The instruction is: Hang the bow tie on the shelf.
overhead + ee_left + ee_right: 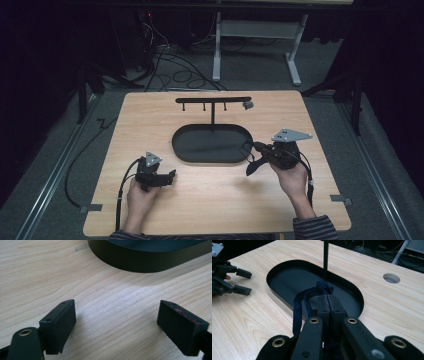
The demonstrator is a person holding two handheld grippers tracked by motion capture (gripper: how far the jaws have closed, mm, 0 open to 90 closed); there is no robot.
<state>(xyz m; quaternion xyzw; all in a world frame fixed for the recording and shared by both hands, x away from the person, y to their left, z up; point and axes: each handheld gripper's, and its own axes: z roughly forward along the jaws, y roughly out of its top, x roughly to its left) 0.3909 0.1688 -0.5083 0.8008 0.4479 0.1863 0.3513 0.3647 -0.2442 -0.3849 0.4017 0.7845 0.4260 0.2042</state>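
The right gripper (pixel 327 305), jaws clamped on a dark blue strap (pixel 298 307) at the rim of the black tray (pixel 274 268), carries something limp and light (best pinched near its loop), while the left gripper (pixel 116 322) rests open, empty.

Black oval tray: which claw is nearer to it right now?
Right. The right claw, shut on a dark blue strap, is at the right end of the black oval tray, over its rim. The left claw, open, rests on the table short of the tray's near-left edge.
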